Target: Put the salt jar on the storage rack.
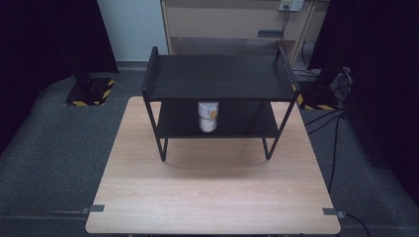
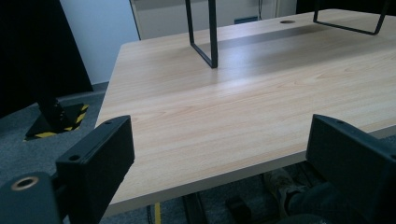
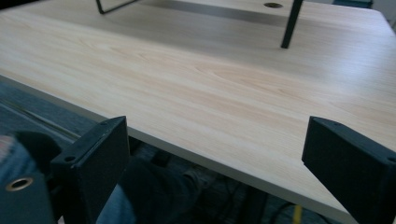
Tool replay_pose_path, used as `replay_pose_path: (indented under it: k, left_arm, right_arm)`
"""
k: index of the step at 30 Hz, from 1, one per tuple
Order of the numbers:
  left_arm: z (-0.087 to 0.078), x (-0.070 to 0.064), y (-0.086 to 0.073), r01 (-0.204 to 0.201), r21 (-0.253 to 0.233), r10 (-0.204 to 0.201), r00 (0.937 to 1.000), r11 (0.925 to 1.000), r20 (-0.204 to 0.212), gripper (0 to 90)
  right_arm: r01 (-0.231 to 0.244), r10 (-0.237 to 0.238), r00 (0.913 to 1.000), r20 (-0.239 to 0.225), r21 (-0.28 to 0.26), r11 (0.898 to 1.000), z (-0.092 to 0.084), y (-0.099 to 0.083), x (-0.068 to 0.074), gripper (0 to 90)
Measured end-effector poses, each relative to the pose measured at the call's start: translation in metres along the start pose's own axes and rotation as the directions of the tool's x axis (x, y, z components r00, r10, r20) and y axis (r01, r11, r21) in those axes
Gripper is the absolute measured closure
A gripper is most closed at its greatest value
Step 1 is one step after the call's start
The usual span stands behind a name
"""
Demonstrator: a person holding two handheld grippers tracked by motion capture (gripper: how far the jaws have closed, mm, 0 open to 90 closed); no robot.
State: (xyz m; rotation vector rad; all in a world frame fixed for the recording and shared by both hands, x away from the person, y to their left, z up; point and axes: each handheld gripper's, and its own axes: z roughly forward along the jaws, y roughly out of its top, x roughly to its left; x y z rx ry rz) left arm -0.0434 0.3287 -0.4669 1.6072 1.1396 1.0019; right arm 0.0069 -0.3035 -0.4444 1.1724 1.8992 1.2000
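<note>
A pale wood desk (image 1: pixel 212 197) sits on grey carpet, carrying a black two-tier shelf (image 1: pixel 220 79). A white canister (image 1: pixel 208 116) stands on its lower tier. Left tool (image 2: pixel 219 154) and right tool (image 3: pixel 215 154) hang at the near edge, jaws wide apart, holding nothing.

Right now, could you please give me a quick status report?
Both grippers open, empty: left gripper, right gripper. White container upright on black rack's lower shelf. Table front bare.

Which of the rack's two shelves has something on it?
The lower shelf: a white container stands on it. The top shelf is bare.
</note>
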Motion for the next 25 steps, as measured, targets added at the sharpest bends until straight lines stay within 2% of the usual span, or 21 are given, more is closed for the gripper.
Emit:
replay_pose_path:
  k: [3,6,25]
  left_arm:
    - [0.0011,0.0013,0.0003,-0.003,0.008,0.003,1.0000,1.0000,0.000,6.6]
    - [0.0013,0.0015,0.0006,-0.003,0.015,0.003,1.0000,0.9999,0.000,6.6]
    - [0.0003,0.0002,0.0006,-0.007,0.004,0.007,0.9999,1.0000,0.014,6.7]
  right_arm:
    - [0.006,-0.006,0.9999,0.009,-0.002,1.000,0.0023,-0.0038,-0.0020,7.9]
    - [0.019,-0.018,0.9989,0.042,-0.020,1.000,0.0046,-0.0096,-0.0038,7.9]
    - [0.017,-0.016,0.9987,0.049,-0.034,0.999,0.0016,-0.0082,-0.0016,7.9]
